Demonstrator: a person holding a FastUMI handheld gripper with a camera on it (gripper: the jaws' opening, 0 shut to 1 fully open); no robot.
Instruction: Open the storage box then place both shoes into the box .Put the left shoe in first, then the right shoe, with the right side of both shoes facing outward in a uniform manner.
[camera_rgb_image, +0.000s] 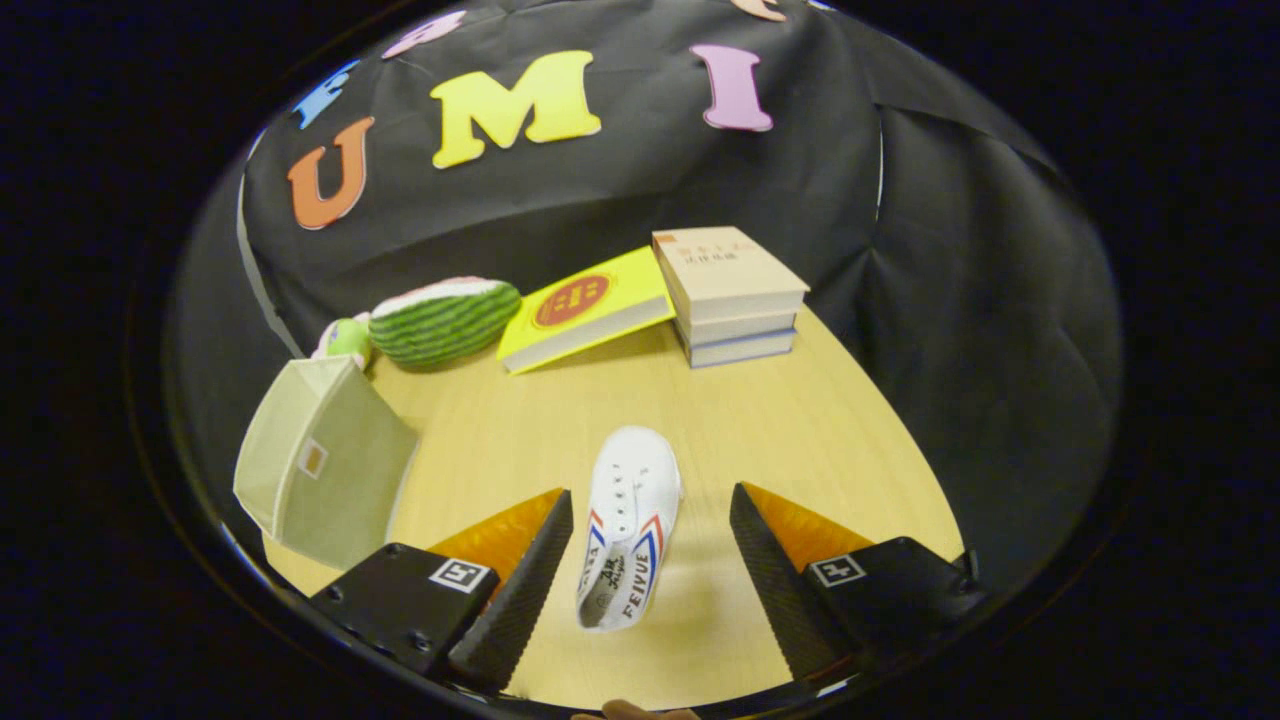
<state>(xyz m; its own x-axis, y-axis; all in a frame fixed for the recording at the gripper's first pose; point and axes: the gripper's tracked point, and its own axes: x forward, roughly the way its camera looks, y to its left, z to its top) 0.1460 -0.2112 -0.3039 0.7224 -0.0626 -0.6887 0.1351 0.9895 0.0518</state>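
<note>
The white canvas shoe (628, 527) lies on the wooden table (780, 430) in the lower middle of the frame, between the two fingers of the gripper (650, 570); its long axis runs nearly straight away from the gripper, toe pointing up the frame toward the books, heel and open collar nearest the camera; it sits a little closer to the left finger than to the right, and its heel end leans slightly that way. The fingers are spread wide, one on each side of the shoe, neither touching it, so nothing is held. The shoe seems tipped partly onto its side, with the striped side panel facing up and to the right, though how far it is rolled is hard to judge.

The beige fabric storage box (322, 462) stands at the left of the frame, beyond and to the left of the left finger, well apart from the shoe; I cannot tell whether it is open; only one shoe is visible.

In my judgement the coming move turns on that alignment; a closing pinch would catch it across its width near the collar, then carry it leftward to the box.

Further up the frame lie a watermelon-slice plush (445, 320), a yellow book (585, 320) leaning on a stack of books (730, 295).
</note>
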